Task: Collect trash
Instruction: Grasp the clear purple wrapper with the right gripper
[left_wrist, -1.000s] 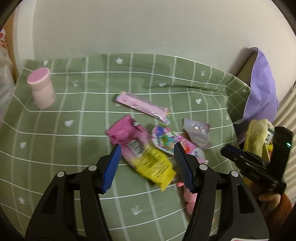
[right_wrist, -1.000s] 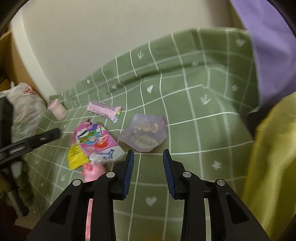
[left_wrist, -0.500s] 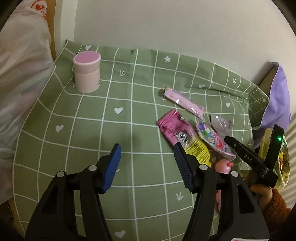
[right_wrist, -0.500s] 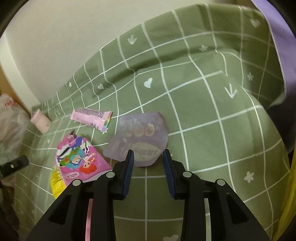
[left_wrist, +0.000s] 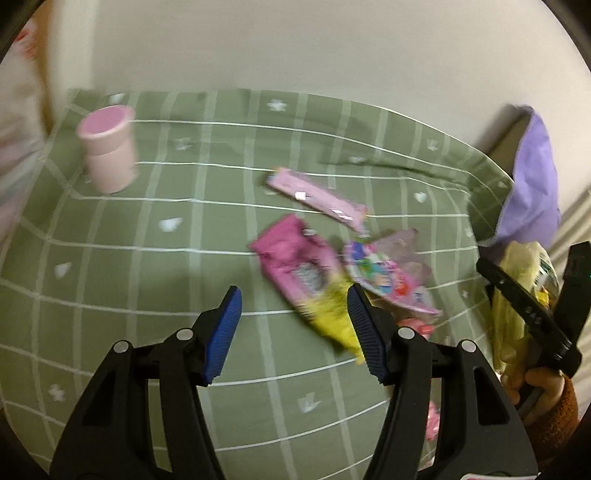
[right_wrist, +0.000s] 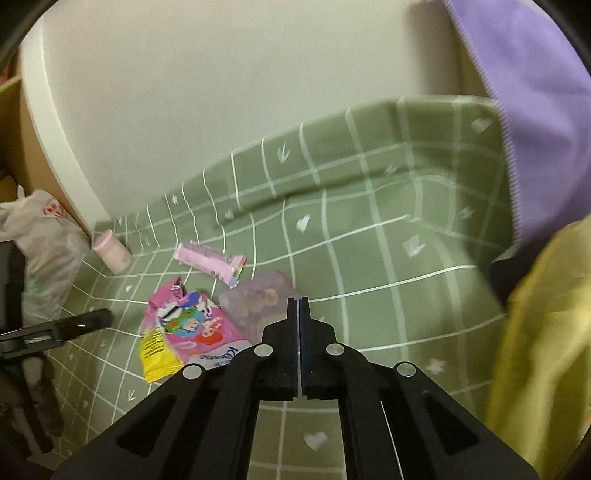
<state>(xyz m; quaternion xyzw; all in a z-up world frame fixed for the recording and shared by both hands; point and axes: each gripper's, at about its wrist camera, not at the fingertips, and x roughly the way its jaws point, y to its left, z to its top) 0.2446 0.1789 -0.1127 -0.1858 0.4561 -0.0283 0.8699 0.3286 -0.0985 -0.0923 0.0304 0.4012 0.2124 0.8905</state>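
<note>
Across the whole scene we had the green checked cloth (left_wrist: 147, 258), hearts and arrows printed on it, running up to a pale wall. At its far right edge we saw a purple cushion (right_wrist: 535, 110), and below that a yellow plastic bag (right_wrist: 546, 350) crowding the right wrist view. Off the left end of the cloth a white plastic bag (right_wrist: 44, 240) slumped.

Next, the tongs. The left gripper (left_wrist: 291, 295) hung over the cloth with its blue pads standing moderately wide and nothing between them. The right gripper (right_wrist: 299, 301) had its jaws clamped flat together, tips right at the edge of the translucent purple wrapper (right_wrist: 255, 299). Whether that edge was actually pinched, we could not tell.

And the trash, all bunched mid-cloth! The pink-and-yellow packet (left_wrist: 303, 273) lay just ahead of the left gripper's right finger. A cartoon-print packet (left_wrist: 384, 277) overlapped it on the right, with the purple wrapper touching that one's far side. Just beyond them lay a long pink wrapper (left_wrist: 317, 197). Well apart, near the cloth's left corner, a small pink canister (left_wrist: 109, 155) stood upright.
</note>
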